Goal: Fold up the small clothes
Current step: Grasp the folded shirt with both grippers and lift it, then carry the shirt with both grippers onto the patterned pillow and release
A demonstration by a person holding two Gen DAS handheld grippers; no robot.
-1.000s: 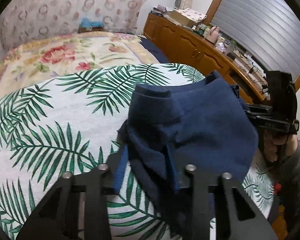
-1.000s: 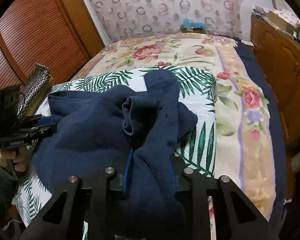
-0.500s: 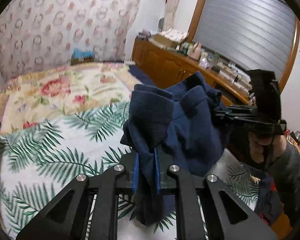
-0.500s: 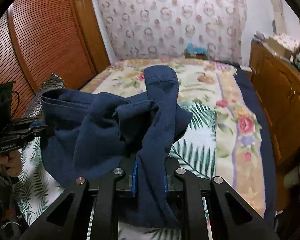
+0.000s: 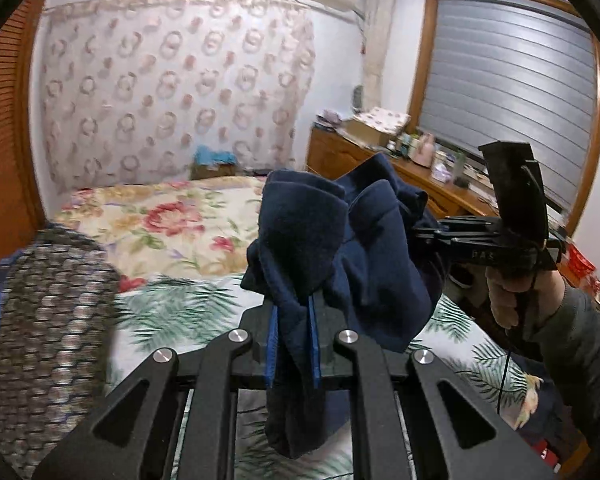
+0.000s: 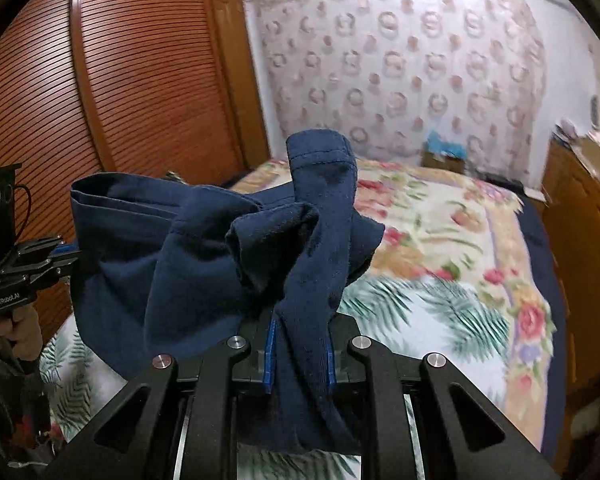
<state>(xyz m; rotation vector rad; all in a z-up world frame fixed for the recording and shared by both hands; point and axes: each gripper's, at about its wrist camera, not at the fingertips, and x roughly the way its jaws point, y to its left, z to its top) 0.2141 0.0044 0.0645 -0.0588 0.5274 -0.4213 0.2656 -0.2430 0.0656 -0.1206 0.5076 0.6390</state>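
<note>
We see the left gripper point(image 5: 293, 344) and right gripper point(image 6: 299, 354), jaws each pinching the navy garment point(image 6: 180, 248), raised above the bed point(image 6: 440, 240).

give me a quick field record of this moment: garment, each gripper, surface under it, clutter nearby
garment: navy blue garment, bunched, held up off the bed between both grippers
left gripper: shut on the garment, cloth pinched between its fingers
right gripper: shut on the garment, hemmed edge standing above it
surface: palm-leaf cloth over a floral bedspread
nearby: wooden dresser with clutter on top, louvred wardrobe doors
</note>
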